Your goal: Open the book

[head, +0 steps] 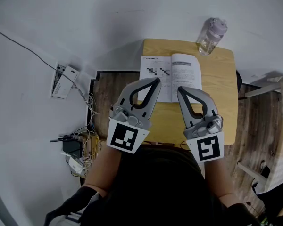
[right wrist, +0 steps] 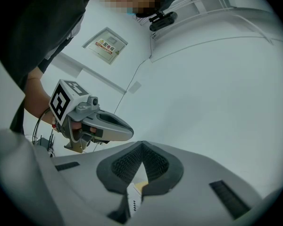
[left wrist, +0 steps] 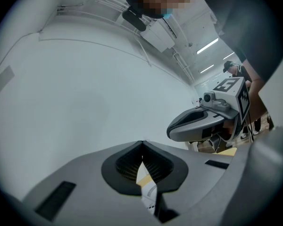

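The book [head: 171, 76] lies open on the small wooden table [head: 217, 102], its white printed pages facing up. Both grippers hover side by side over the table's near half, pointing at the book. My left gripper [head: 156, 81] is shut and empty, its tip over the book's left page. Just short of the book's near edge is my right gripper [head: 180, 90], also shut with nothing in it. In the left gripper view the jaw tips [left wrist: 141, 143] meet and the right gripper [left wrist: 205, 121] shows beside them. The right gripper view shows its own closed tips [right wrist: 141, 143] and the left gripper [right wrist: 101, 126].
A clear water bottle [head: 211, 36] with a lilac cap stands at the table's far right corner. A white box [head: 65, 81] and tangled cables with a dark device [head: 73, 147] lie on the floor to the left. Light wooden furniture [head: 279, 126] stands at the right.
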Tool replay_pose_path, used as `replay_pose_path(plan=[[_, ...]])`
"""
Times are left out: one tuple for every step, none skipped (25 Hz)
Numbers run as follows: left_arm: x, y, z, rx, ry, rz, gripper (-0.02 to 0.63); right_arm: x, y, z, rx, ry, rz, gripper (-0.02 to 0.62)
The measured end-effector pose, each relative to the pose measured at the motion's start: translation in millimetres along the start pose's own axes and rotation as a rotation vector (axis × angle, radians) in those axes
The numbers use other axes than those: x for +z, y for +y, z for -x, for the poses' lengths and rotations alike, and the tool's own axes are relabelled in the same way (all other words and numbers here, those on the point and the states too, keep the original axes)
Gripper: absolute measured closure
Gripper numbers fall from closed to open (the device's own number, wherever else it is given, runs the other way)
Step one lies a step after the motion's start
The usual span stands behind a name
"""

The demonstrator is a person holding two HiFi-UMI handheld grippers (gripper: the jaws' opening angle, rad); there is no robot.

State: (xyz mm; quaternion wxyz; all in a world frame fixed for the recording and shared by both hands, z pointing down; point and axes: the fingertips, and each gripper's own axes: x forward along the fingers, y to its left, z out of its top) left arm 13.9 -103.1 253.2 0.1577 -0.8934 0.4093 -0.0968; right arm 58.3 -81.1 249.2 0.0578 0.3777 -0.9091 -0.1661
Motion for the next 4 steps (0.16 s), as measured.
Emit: replay_pose_path(plan=[[0.6,-0.3,0.1,-0.001,-0.001,-0.002,0.595,0.1,0.0,-0.1,0.001,-0.002,-0.001,0.568],[0.7,-0.5,0.2,-0.002,0.000,-0.002,0.595,-0.3,0.0,-0.3,0.002,-0.001,-0.002,0.568],[0.5,-0.7,0.2,-0.003,0.001,-0.001,0.595,-1.1,0.2,-0.5,0.003,0.002,-0.002,0.568],[0.3,-0.8,0.1,-0.003,0.002,0.000,0.595,-1.9,0.4,-0.6,0.004,0.005,-0.003,0.568]])
